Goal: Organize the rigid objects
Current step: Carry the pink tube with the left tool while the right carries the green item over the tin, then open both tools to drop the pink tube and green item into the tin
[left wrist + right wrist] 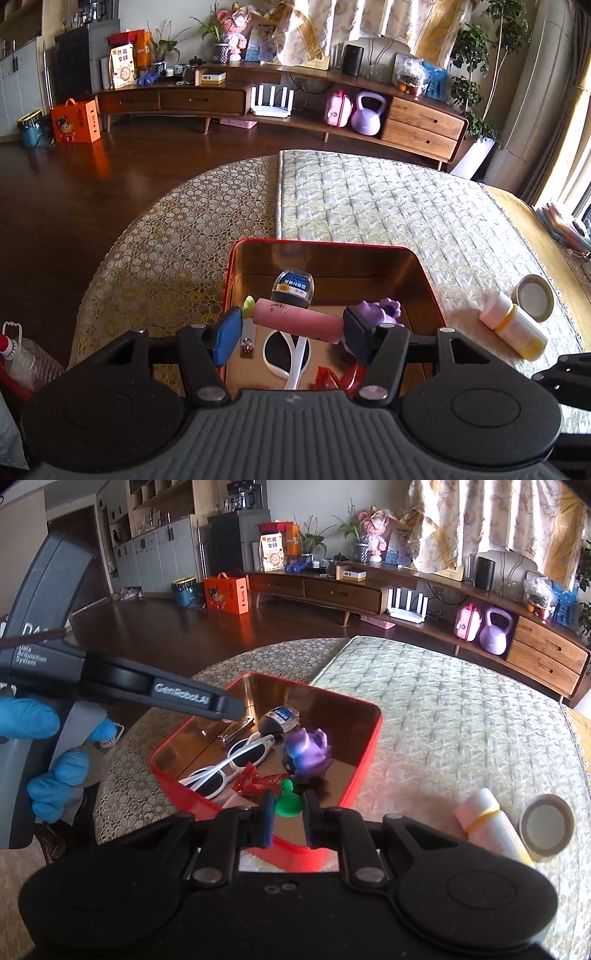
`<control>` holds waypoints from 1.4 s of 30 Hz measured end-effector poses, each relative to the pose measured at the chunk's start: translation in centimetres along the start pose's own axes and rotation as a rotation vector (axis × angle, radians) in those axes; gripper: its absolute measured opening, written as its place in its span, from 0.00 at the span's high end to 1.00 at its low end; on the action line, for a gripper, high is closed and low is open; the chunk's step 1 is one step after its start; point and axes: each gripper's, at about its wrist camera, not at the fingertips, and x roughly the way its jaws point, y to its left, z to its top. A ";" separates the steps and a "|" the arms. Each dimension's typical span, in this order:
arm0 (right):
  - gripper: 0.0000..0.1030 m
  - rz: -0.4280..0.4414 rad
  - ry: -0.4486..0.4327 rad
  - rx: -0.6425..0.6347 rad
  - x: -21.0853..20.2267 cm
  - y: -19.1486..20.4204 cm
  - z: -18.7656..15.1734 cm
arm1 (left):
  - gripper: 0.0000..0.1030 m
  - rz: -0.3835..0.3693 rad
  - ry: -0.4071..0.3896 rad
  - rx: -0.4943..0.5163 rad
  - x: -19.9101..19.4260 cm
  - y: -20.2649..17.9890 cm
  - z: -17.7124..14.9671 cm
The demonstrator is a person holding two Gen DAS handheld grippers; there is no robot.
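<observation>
A red tin box [424, 273] [364, 760] sits on the table. In it lie white sunglasses [236, 760], a purple toy figure [308, 751], a small bottle [293, 288], a nail clipper [236, 729], a red wrapper [255, 781] and a green piece [290, 801]. My left gripper [291, 328] is over the box, its jaws wide, and holds a pink tube [299, 321] lengthwise between the pads. My right gripper [289, 821] hovers at the box's near rim, jaws slightly apart, nothing between them. The left gripper body [192, 698] shows in the right wrist view.
A white and yellow bottle [513, 325] [487, 823] lies on the quilted mat right of the box, beside a roll of tape [535, 297] [546, 827]. A plastic water bottle [26, 358] stands off the table's left edge. A long wooden sideboard [295, 99] is behind.
</observation>
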 end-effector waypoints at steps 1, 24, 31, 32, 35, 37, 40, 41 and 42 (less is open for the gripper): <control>0.85 0.002 0.007 -0.005 0.6 0.1 0.2 | 0.42 0.002 0.001 0.006 0.5 -0.1 0.2; 0.86 0.026 0.145 0.002 7.4 0.5 0.9 | 0.42 0.034 0.078 0.102 7.2 -1.6 0.0; 0.82 0.026 0.157 0.009 7.6 0.9 0.5 | 0.42 0.037 0.073 0.112 7.4 -1.8 -0.1; 0.81 0.027 0.157 0.017 7.7 0.9 0.4 | 0.42 0.036 0.071 0.113 7.3 -1.8 -0.2; 0.79 0.032 0.157 0.034 7.8 0.6 0.5 | 0.42 0.039 0.070 0.113 7.3 -1.8 -0.2; 0.77 0.033 0.155 0.040 7.6 0.6 0.4 | 0.42 0.037 0.070 0.108 7.2 -1.8 -0.2; 0.75 0.036 0.150 0.049 7.3 0.5 0.2 | 0.40 0.035 0.072 0.095 7.0 -1.7 -0.2; 0.73 0.036 0.147 0.052 7.2 0.5 0.2 | 0.40 0.035 0.073 0.090 6.9 -1.6 -0.2; 0.73 0.039 0.144 0.057 7.2 0.4 0.2 | 0.39 0.033 0.073 0.085 6.8 -1.5 -0.3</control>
